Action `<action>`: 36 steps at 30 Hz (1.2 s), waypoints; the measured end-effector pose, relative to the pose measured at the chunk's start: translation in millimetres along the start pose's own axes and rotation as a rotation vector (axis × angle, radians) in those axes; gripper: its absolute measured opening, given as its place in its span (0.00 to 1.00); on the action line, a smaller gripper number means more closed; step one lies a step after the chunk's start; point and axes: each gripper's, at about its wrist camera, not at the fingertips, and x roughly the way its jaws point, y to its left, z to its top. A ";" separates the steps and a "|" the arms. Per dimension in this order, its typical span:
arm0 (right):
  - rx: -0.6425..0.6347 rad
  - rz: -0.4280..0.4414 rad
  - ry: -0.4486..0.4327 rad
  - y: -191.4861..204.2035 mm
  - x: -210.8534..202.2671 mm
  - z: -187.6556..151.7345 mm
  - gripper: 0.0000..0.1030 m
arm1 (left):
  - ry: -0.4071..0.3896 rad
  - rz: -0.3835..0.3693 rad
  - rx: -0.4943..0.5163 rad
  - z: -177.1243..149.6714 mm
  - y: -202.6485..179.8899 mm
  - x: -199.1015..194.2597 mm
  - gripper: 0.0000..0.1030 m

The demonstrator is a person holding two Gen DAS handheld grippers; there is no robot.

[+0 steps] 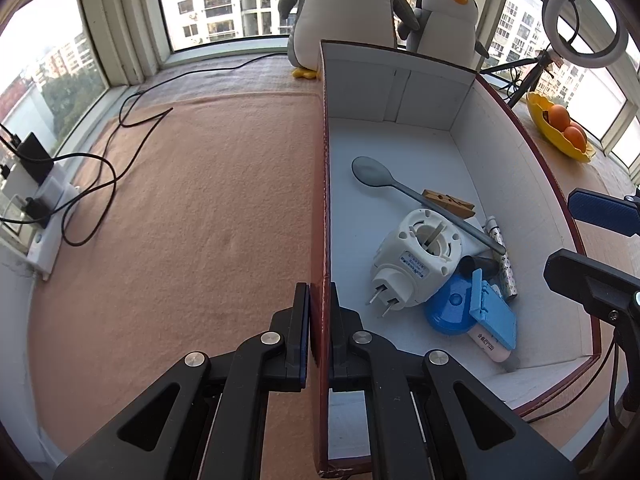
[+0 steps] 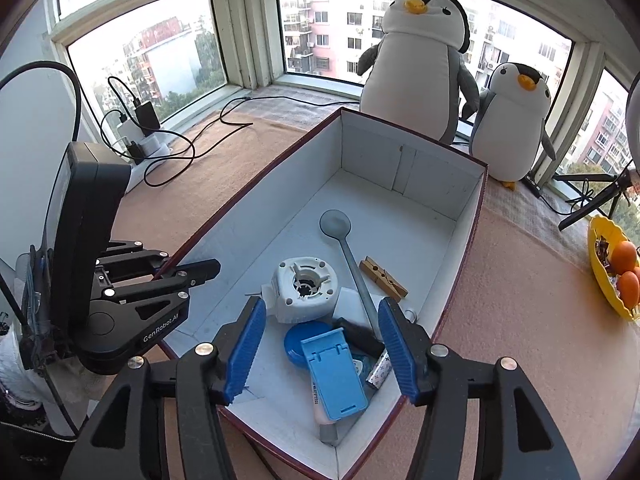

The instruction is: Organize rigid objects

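Readable text: one brand name on the left gripper

"GenRobot.AI" stands in white letters on the black left gripper (image 2: 188, 276). The white round-faced plastic plug adapter (image 1: 416, 260) in the box's near end bears a small blue-printed label, and the pinkish-white tube (image 1: 490, 344) carries dark print; both too small to read.

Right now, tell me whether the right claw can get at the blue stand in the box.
Probably yes. The right claw is open above the box, and the blue stand lies on top of the pile with nothing covering it. The left claw only clamps the box wall, off to the side.
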 end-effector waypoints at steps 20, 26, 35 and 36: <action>0.040 -0.008 -0.029 -12.4 -12.4 -3.7 0.62 | 0.003 0.016 0.004 0.3 0.5 0.1 0.05; 0.069 -0.024 -0.046 -21.6 -20.1 -7.3 0.62 | 0.004 0.019 0.013 1.0 -0.1 -2.4 0.05; 0.131 -0.067 -0.061 -45.1 -30.0 -17.5 0.67 | -0.002 0.029 0.014 1.7 -2.5 -5.1 0.05; 0.138 -0.077 -0.061 -48.2 -30.9 -19.1 0.68 | 0.000 0.028 0.013 1.8 -2.7 -5.0 0.05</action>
